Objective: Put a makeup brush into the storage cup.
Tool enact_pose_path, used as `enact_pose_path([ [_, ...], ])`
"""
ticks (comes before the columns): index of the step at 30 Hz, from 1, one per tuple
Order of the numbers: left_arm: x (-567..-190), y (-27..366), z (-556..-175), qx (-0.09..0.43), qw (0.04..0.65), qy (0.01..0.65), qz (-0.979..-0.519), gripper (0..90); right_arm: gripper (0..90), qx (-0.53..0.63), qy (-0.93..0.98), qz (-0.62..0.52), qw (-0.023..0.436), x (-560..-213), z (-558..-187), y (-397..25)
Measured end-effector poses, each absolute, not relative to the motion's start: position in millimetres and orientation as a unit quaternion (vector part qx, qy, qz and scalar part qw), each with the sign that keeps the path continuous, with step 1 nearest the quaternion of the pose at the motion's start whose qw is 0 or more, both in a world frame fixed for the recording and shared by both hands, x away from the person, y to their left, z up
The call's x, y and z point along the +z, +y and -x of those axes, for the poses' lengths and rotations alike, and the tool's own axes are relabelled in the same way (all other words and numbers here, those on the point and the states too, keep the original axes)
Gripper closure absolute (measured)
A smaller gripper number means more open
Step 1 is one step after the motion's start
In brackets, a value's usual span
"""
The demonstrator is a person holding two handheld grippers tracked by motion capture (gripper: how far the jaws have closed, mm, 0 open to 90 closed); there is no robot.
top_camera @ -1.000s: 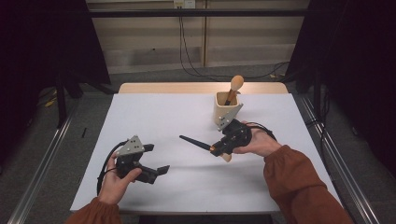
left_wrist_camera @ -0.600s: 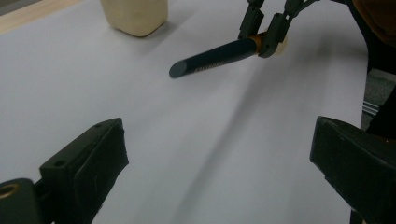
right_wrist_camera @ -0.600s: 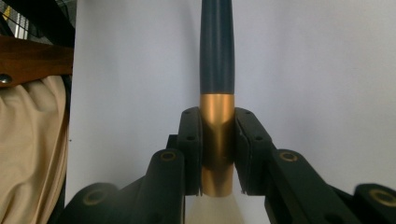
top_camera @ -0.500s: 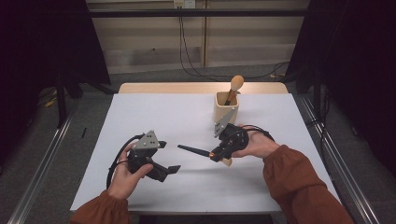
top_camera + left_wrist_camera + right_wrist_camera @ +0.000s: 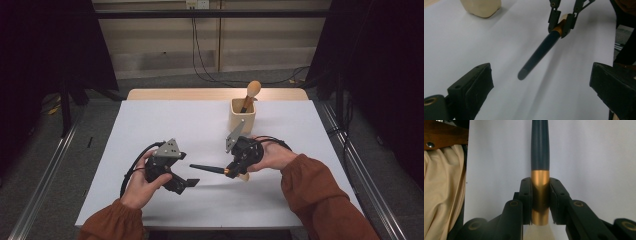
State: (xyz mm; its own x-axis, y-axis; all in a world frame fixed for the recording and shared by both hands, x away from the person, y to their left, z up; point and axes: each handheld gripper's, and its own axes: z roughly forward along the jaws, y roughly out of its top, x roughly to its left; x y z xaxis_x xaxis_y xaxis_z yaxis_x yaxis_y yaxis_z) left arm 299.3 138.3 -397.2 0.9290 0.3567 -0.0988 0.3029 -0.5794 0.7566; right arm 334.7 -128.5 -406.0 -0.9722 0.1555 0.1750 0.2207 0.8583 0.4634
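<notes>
Cream cup (image 5: 243,116), two brushes, one (image 5: 207,169) clamped

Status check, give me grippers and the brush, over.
Right gripper shut on the brush at its gold ferrule, dark handle pointing at the left gripper. Left gripper open, jaws wide, short of the handle tip. Nothing between them; cup stands behind.

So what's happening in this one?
A person works at a white table with a claw in each hand. The right claw is shut on the gold collar of a makeup brush, holding its dark handle out toward the left claw, whose jaws stand open and apart from the handle tip. Behind them a cream holder contains another brush.
</notes>
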Motion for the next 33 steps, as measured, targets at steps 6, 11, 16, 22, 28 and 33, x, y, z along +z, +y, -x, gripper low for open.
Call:
enact_pose_path([
  [6, -398, 132, -302, 0.028, 0.391, 0.164, -0.905, 4.5, 75.1, -0.243, -0.965, 0.082, 0.060, -407, -334, -125],
  [11, -404, 125, -304, 0.011, 0.364, 0.159, -0.918, 3.5, 75.1, -0.230, -0.968, 0.076, 0.065, -410, -332, -120],
  [16, -411, 120, -306, 0.002, 0.342, 0.139, -0.929, 5.5, 75.0, -0.212, -0.972, 0.069, 0.068, -412, -332, -115],
  [22, -420, 115, -312, -0.014, 0.321, 0.122, -0.939, 4.3, 75.0, -0.204, -0.975, 0.055, 0.067, -412, -333, -110],
  [28, -423, 109, -315, -0.018, 0.314, 0.113, -0.943, 4.0, 75.0, -0.196, -0.976, 0.057, 0.071, -413, -332, -105],
  [33, -426, 105, -316, -0.026, 0.315, 0.106, -0.943, 9.3, 75.1, -0.198, -0.976, 0.050, 0.071, -415, -332, -102],
])
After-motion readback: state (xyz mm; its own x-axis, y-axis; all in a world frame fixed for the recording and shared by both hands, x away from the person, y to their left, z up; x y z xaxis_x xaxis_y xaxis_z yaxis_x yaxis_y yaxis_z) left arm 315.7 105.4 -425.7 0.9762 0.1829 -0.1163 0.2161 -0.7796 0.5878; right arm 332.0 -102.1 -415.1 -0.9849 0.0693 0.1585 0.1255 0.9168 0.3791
